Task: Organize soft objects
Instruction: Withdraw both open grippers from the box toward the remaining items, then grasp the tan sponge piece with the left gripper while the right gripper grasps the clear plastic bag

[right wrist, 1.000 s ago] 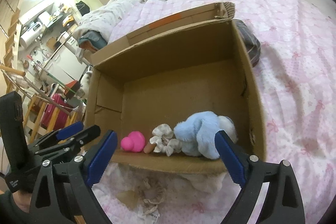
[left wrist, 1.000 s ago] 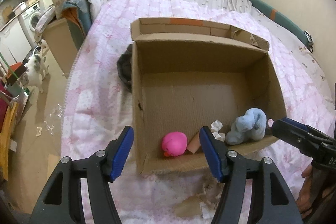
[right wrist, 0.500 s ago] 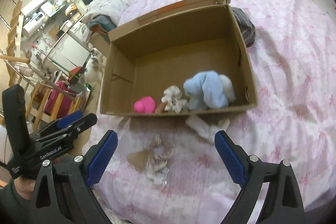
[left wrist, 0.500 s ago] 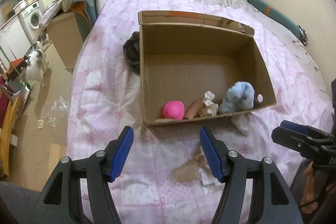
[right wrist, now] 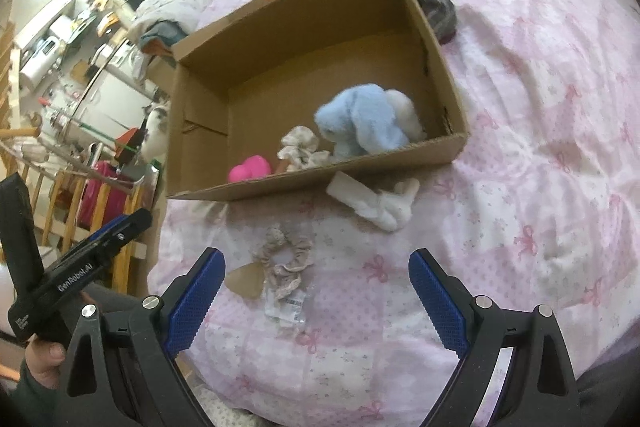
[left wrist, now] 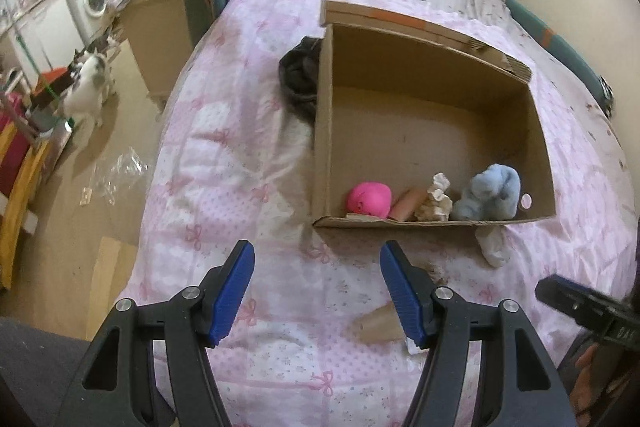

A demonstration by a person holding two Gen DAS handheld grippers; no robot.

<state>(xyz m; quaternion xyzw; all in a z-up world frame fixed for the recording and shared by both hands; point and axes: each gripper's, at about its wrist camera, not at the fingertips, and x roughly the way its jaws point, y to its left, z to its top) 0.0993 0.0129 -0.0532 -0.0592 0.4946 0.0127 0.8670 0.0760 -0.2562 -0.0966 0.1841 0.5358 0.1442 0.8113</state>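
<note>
In the left wrist view I see my left gripper (left wrist: 316, 285) spread with nothing between its ribbed blue pads, low in the frame over the pink quilt (left wrist: 224, 187). The cardboard box (left wrist: 324, 131) sits centre-right; its near wall hides the bottoms of a smooth pink ball (left wrist: 369, 199), a tan tube (left wrist: 408, 209), a crumpled cream scrunchie (left wrist: 434, 199) and a fluffy blue plush (left wrist: 490, 193). A white cloth (left wrist: 494, 245) lies just outside the box. In the right wrist view my right gripper (right wrist: 316, 297) is likewise spread and empty at the bottom. A frilly beige scrunchie (right wrist: 284, 253) lies between its pads and the box (right wrist: 440, 67), partly over a cardboard scrap (right wrist: 244, 279) I can't identify. The other gripper (right wrist: 86, 259) is cut off at the lower left.
</note>
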